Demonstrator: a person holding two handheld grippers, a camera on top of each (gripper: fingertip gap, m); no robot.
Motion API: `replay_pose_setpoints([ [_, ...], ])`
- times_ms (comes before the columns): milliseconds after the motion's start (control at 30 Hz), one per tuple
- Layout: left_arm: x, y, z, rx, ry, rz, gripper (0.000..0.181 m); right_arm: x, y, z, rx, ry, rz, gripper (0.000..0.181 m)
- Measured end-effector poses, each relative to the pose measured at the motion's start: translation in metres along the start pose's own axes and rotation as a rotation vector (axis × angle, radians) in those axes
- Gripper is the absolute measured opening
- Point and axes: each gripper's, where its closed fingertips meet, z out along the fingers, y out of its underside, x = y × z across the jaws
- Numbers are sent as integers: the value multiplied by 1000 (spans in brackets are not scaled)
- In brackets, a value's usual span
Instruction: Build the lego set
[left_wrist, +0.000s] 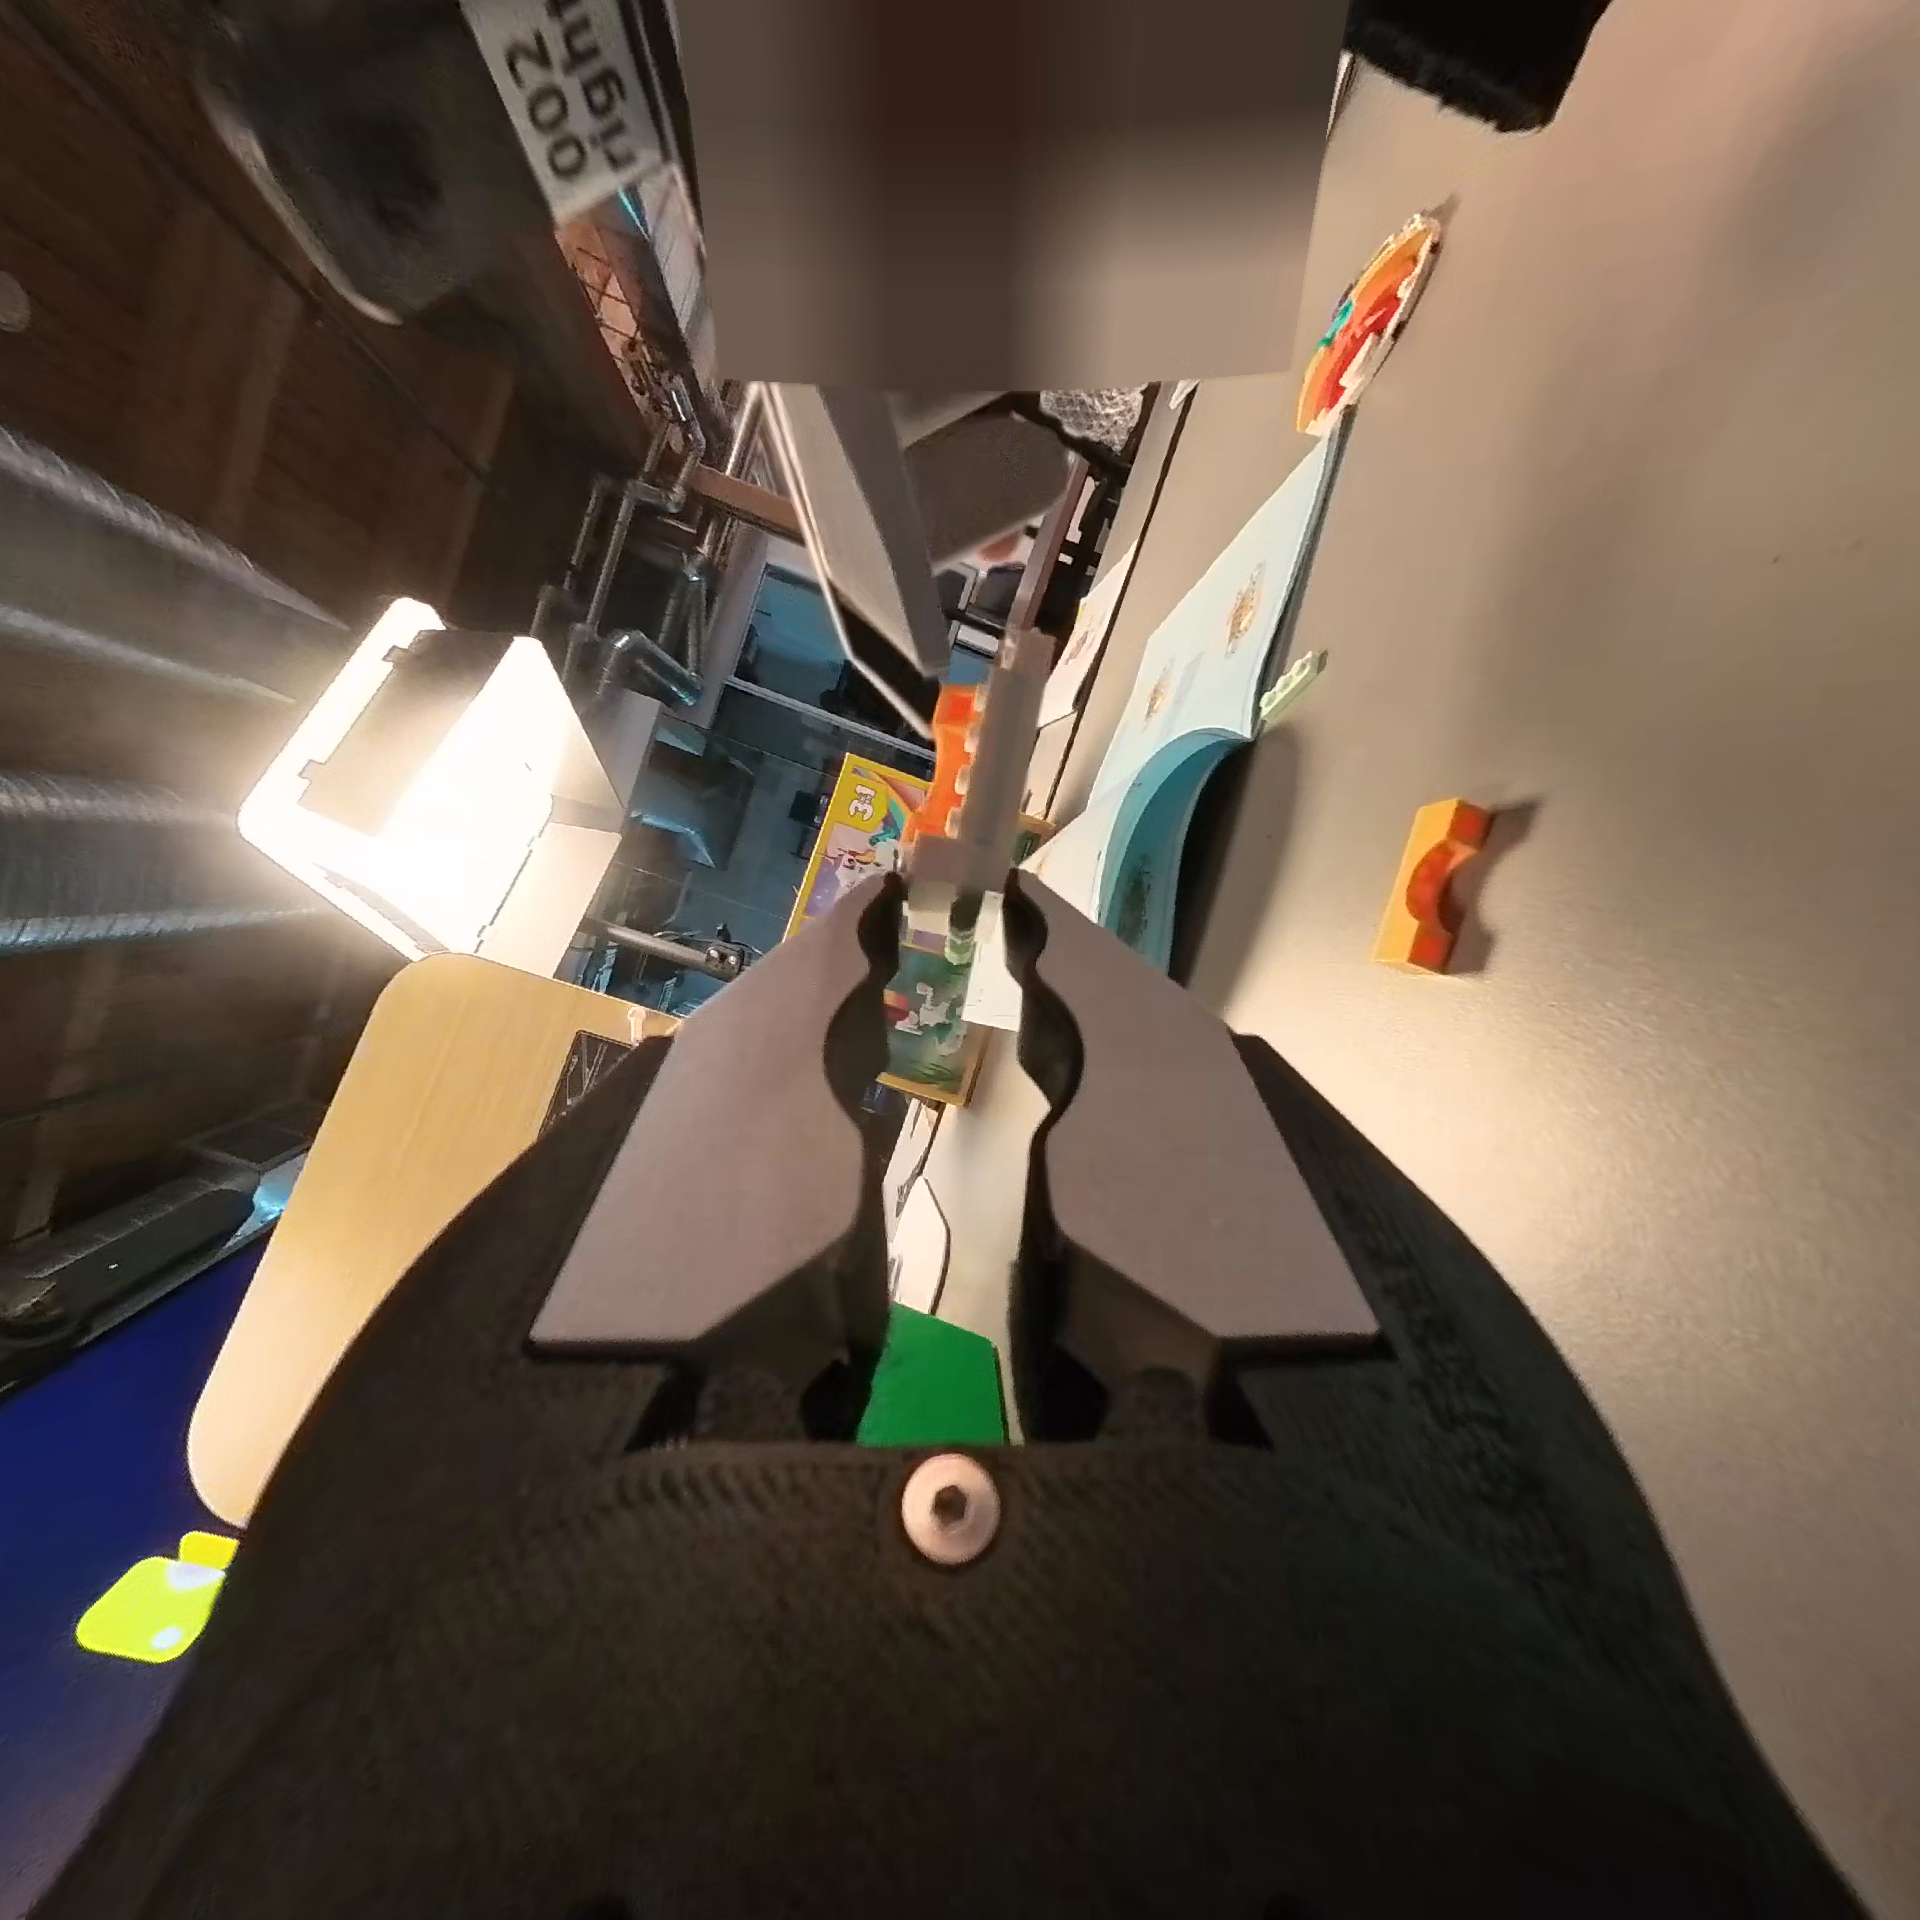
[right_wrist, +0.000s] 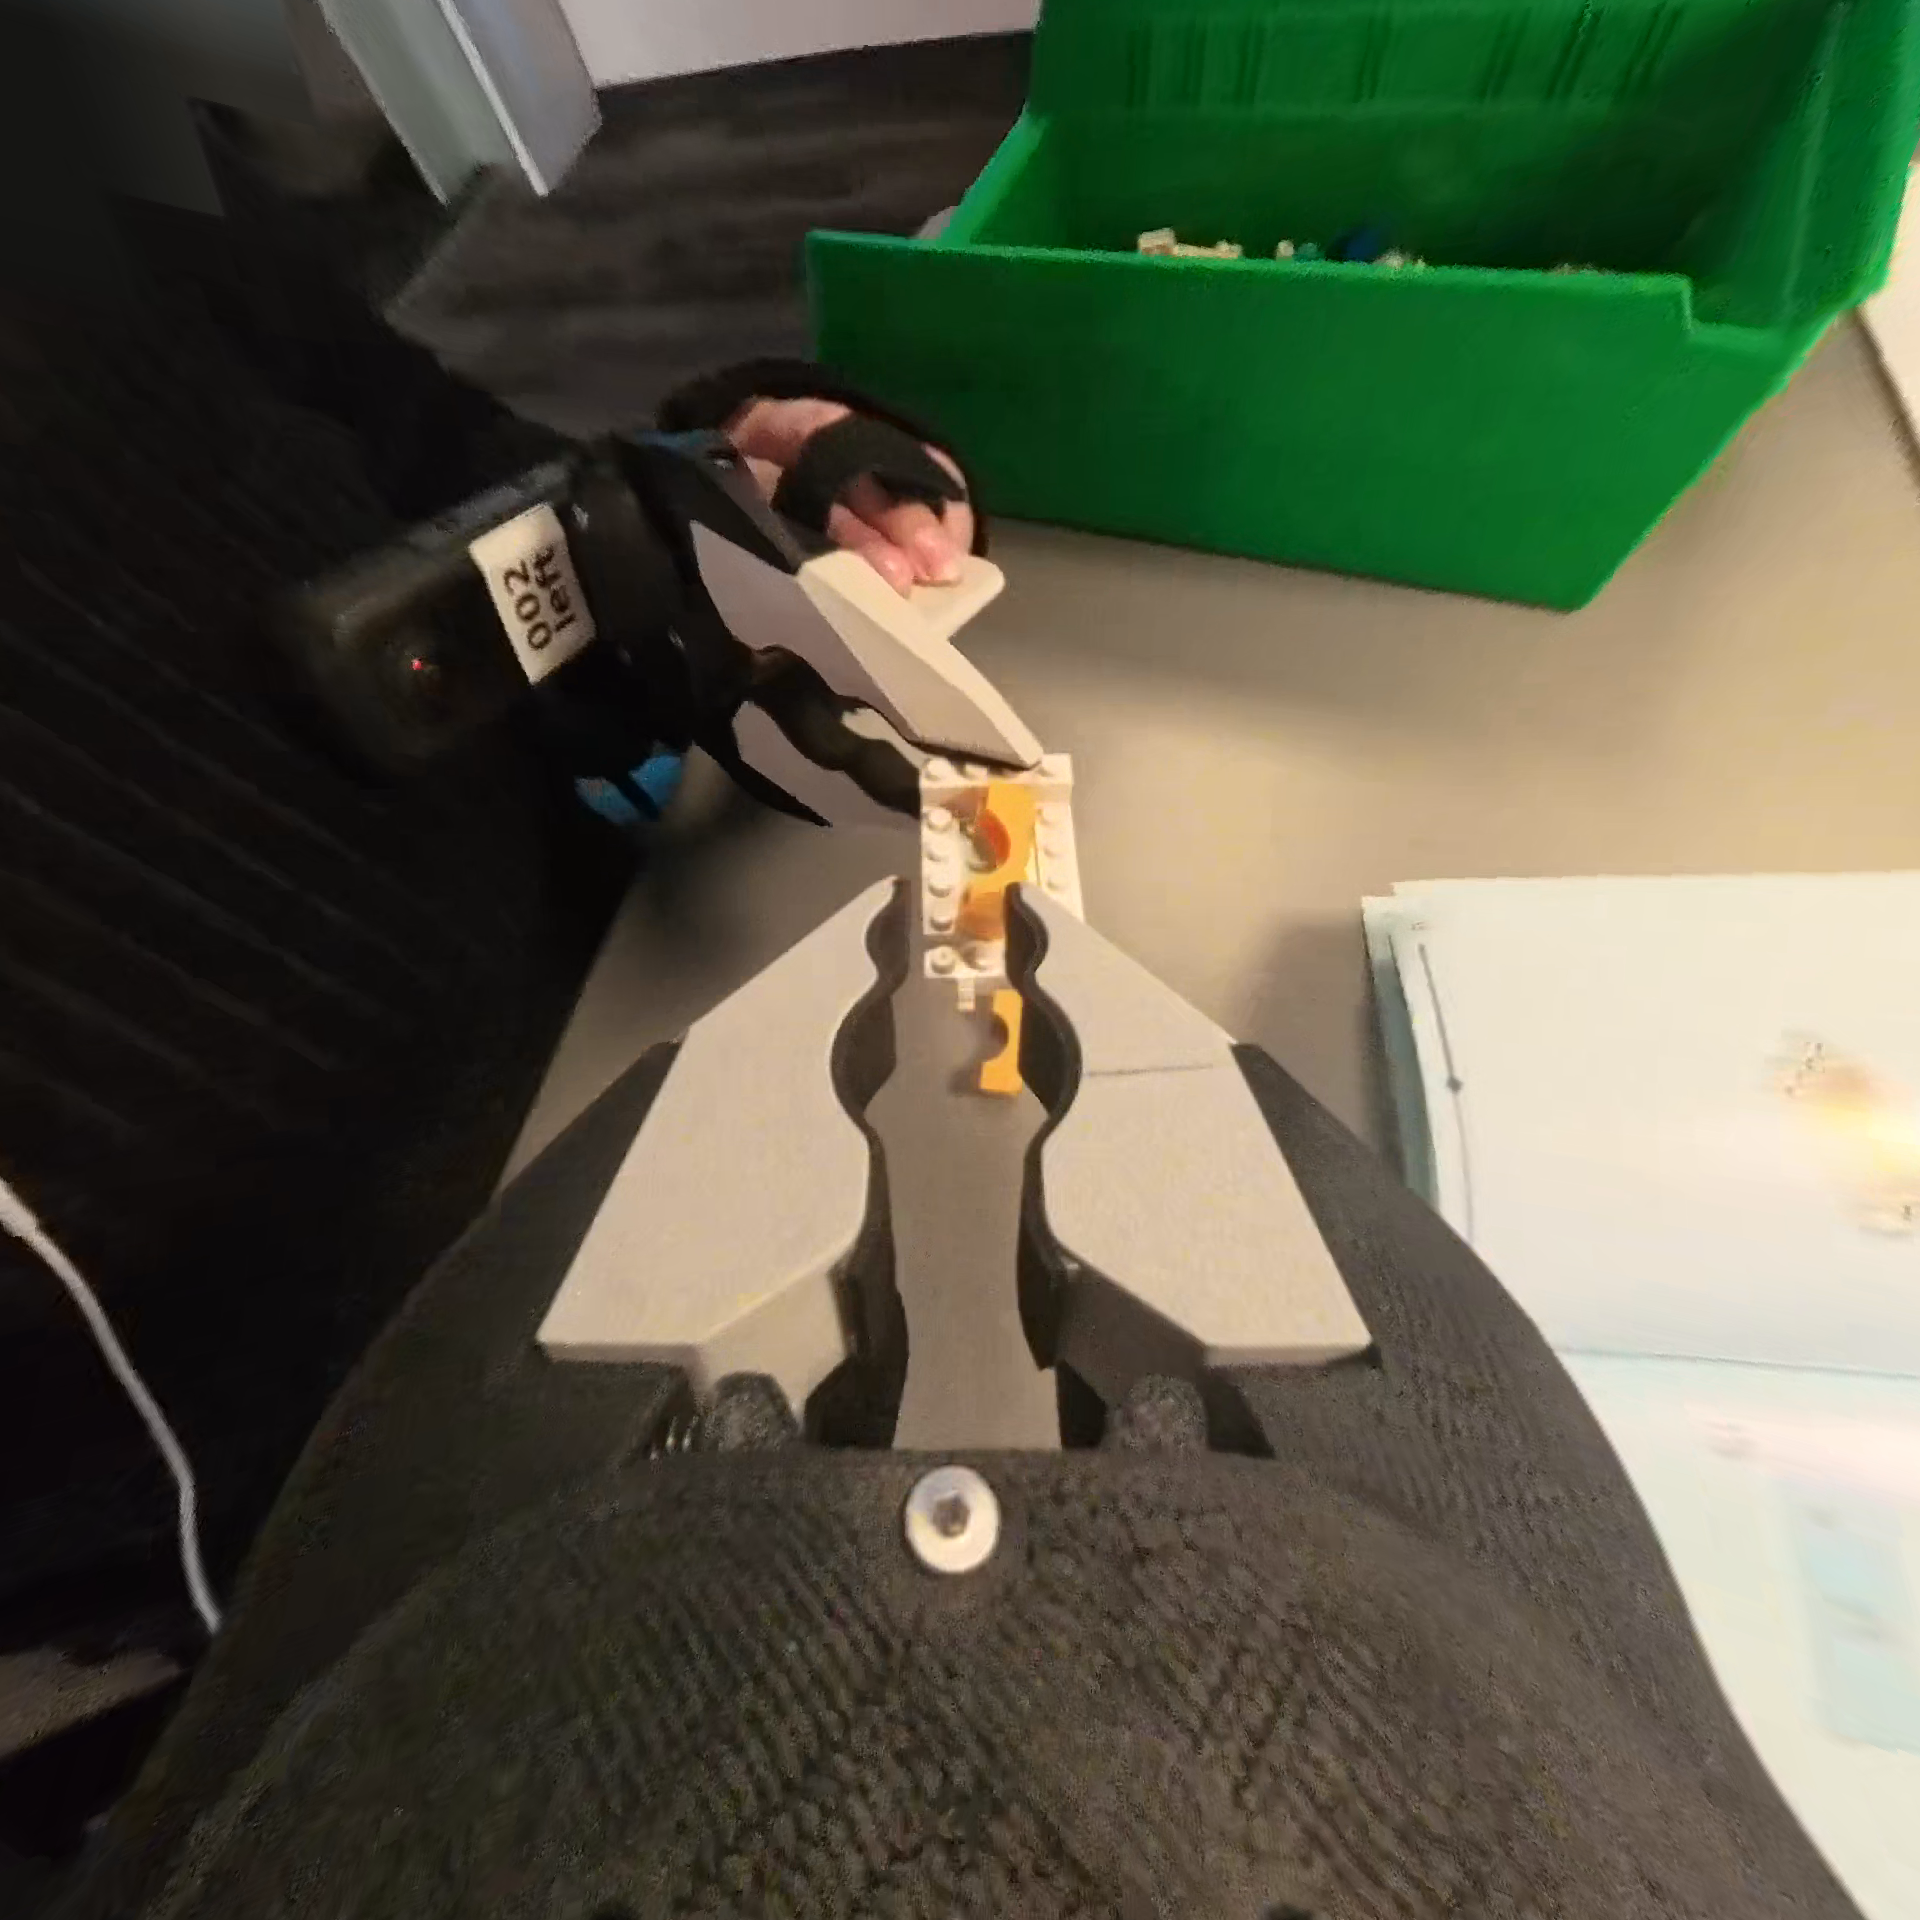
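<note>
Left claw (right_wrist: 1013, 764) grips white lego assembly's (right_wrist: 997, 862) far end, frame centre; right claw (right_wrist: 956, 904) clenched on its near end above counter (right_wrist: 1299, 727).

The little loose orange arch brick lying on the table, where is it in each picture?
Left wrist view: the orange arch brick lies alone on the grey table, right of centre.
Right wrist view: it lies between the right gripper's fingers.
Shared landmark: the pale blue instruction booklet.
</note>
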Motion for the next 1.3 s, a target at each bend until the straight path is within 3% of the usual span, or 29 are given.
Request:
replay_pose_setpoints([
  [333,-1,0,0,2,-4,-1,18,4,3,3,-16,-30,129,14],
  [533,1,1,0,-1,11,-6,18,13,4,2,-51,85,-20,6],
  [633,4,2,1,-2,32,-18,18,22,4,-1,-134,259,-359,5],
  [767,7,-1,1,15,65,-58,18,27,3,-5,-382,508,-1089,6],
  [900,8,-2,0,32,89,-107,18,20,-1,-3,-549,594,-1641,6],
  [1100,3,-7,-3,88,118,-229,18,8,-4,-7,-561,591,-2122,7],
  [1300,-1,-11,-7,146,132,-304,18,-6,-12,-5,-496,620,-2327,7],
])
